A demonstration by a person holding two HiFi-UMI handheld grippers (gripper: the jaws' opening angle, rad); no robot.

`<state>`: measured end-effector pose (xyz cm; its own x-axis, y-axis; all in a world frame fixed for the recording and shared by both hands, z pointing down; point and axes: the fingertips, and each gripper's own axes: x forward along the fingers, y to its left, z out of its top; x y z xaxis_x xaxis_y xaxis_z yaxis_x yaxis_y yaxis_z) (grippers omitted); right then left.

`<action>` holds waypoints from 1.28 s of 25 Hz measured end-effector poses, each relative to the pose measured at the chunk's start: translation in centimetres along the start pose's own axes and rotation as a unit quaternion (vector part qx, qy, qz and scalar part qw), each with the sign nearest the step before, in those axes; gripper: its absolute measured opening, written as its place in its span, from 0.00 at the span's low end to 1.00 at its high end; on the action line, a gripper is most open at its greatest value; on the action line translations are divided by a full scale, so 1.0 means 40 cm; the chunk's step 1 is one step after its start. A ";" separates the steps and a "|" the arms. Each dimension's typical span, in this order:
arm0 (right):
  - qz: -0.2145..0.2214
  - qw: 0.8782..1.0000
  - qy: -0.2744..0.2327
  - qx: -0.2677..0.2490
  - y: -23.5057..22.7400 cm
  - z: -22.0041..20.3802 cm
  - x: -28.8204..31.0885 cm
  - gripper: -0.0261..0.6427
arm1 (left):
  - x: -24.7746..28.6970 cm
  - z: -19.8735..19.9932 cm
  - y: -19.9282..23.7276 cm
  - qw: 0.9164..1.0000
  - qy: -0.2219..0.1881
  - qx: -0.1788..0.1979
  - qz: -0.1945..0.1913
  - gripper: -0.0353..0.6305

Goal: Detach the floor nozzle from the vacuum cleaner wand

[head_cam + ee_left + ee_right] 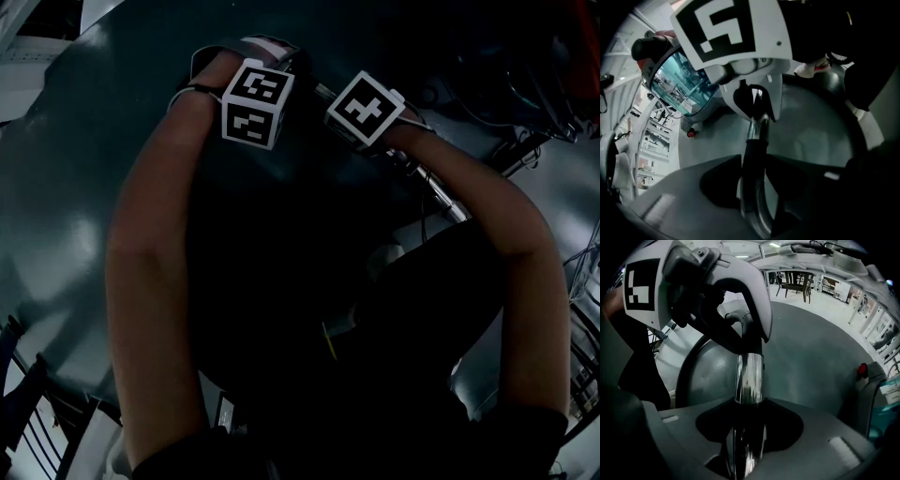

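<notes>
The left gripper [754, 164] is clamped on the black sleeve [754, 143] and the right gripper [749, 408] on the chrome wand [749, 378] close by, both on one long axis, so parting them likely means pulling straight along it, though the floor nozzle itself is lost in the dark.

Wand [749, 376] — shiny chrome tube, straight, slanting from near right up toward far left. Floor nozzle neck [723, 333] — black, curved, seated on the wand's far end, no gap showing, not detached. The nozzle's head is too dark to make out.
</notes>
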<state>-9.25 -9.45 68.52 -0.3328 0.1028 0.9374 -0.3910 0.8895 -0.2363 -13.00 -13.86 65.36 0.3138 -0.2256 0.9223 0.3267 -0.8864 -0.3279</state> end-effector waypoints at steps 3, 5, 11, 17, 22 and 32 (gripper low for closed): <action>-0.003 1.000 0.003 -0.003 -0.002 -0.003 0.000 0.28 | 0.009 0.000 -0.002 1.000 0.017 0.012 -0.011 0.30; -0.008 1.000 0.004 -0.010 -0.001 -0.002 0.000 0.28 | 0.015 0.000 -0.008 0.999 0.031 0.030 -0.022 0.29; -0.024 0.999 0.024 -0.033 0.005 -0.012 0.003 0.28 | 0.032 0.003 -0.035 0.996 0.046 0.052 -0.055 0.28; -0.017 1.000 0.012 -0.017 0.004 0.010 -0.009 0.28 | 0.013 -0.013 -0.020 0.997 0.005 -0.048 -0.054 0.30; 0.006 1.000 0.023 -0.015 0.023 0.003 -0.007 0.28 | 0.004 -0.012 -0.029 0.995 0.000 -0.068 -0.067 0.30; 0.011 1.000 0.019 -0.003 0.012 -0.006 -0.017 0.28 | 0.007 -0.004 -0.012 0.996 -0.003 -0.072 -0.059 0.30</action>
<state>-9.01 -9.00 67.81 -0.3089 0.1381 0.9410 -0.3790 0.8896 -0.2549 -13.22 -13.58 65.80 0.2860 -0.1140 0.9514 0.2315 -0.9553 -0.1840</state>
